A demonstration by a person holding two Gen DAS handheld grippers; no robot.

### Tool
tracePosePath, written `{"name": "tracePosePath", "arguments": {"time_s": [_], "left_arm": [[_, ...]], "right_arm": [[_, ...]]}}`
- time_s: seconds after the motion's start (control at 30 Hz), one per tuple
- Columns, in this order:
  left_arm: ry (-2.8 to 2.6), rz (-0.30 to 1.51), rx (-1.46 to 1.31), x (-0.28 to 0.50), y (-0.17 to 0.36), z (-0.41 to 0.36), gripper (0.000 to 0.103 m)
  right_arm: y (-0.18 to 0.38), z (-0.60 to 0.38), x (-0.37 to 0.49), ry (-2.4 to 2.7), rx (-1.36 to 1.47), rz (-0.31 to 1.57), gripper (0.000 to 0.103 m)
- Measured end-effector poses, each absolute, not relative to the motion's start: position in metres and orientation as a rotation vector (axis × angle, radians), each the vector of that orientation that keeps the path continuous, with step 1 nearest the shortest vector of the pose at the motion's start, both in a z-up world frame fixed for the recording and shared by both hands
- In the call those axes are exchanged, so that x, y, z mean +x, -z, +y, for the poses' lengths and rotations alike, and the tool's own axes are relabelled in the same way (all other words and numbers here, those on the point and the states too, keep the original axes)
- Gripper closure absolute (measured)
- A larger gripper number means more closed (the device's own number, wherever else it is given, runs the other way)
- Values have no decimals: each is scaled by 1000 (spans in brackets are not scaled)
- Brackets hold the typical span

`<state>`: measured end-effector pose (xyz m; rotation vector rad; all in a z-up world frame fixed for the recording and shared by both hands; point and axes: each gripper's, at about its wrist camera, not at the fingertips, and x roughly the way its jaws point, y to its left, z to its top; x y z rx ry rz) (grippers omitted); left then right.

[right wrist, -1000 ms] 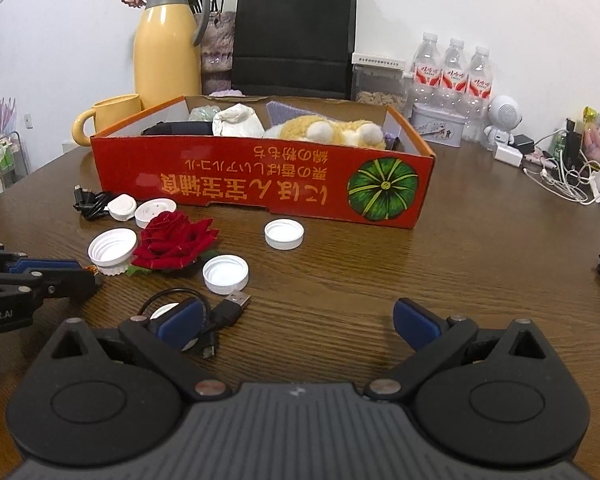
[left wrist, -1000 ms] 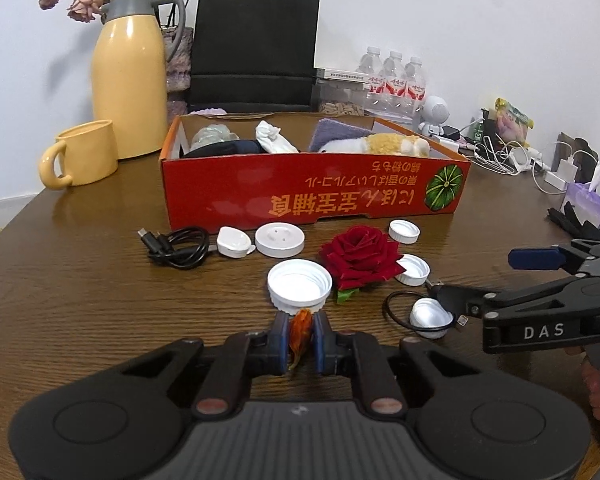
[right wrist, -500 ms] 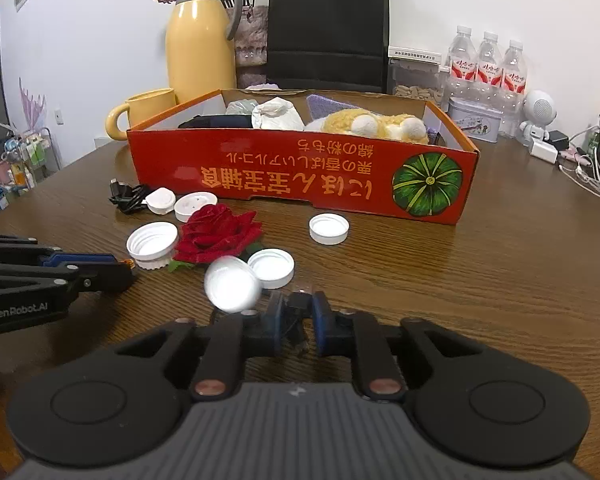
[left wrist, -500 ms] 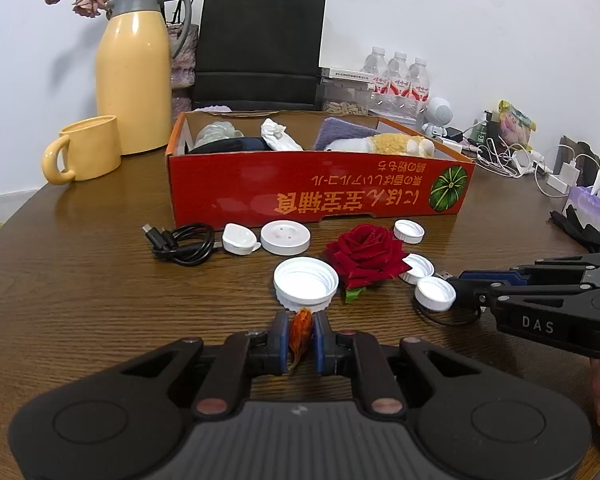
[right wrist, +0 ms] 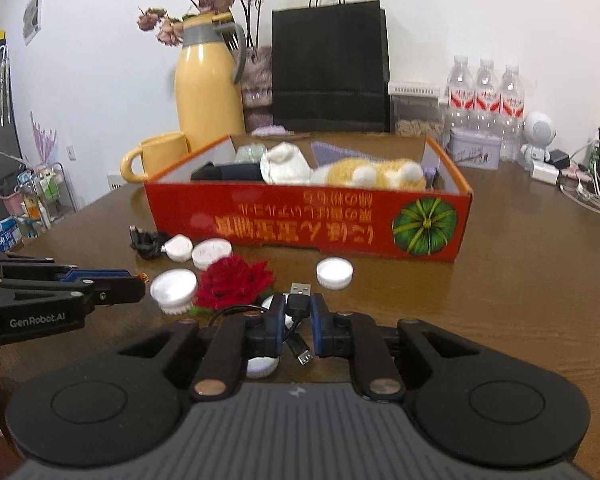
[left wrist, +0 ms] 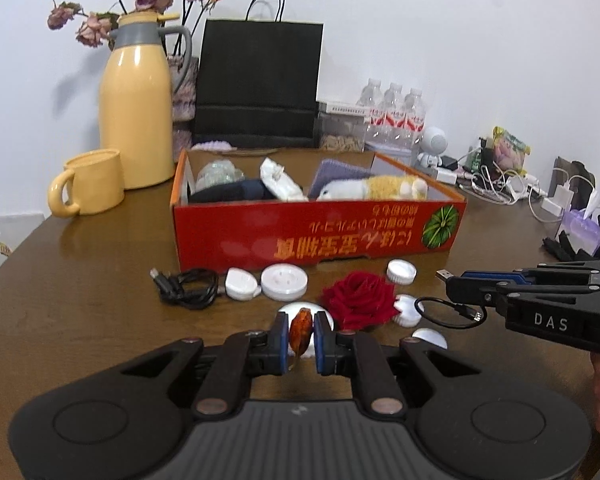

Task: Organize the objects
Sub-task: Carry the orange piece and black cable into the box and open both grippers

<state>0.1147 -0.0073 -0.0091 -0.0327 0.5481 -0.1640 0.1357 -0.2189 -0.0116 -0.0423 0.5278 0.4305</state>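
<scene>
Left wrist view: your left hand-held gripper (left wrist: 303,331) is clenched on a small glossy orange-brown piece (left wrist: 301,329); the velvety red rose (left wrist: 359,300) lies just ahead-right on the wood-grain tabletop (left wrist: 80,300).

Right wrist view: your right hand-held gripper (right wrist: 296,316) has just closed, pinching a thin black USB cable (right wrist: 297,309) between blue pads; the red cardboard box (right wrist: 308,224) sits ahead.

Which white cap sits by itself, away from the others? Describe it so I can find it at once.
Start at the red cardboard box and find the green pumpkin print on its front. On the table just in front, left of the pumpkin, lies a white cap. It sits alone, right of the red rose; the others cluster left.
</scene>
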Motion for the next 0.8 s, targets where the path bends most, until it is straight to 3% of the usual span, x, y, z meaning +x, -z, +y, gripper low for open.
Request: {"name": "tracePosePath", "arguments": {"time_s": [0.8], "left_arm": [[148,385,-43,186,-53,-17,92]], "right_arm": [[-41,-214,194,-399,-32,361,90]]}}
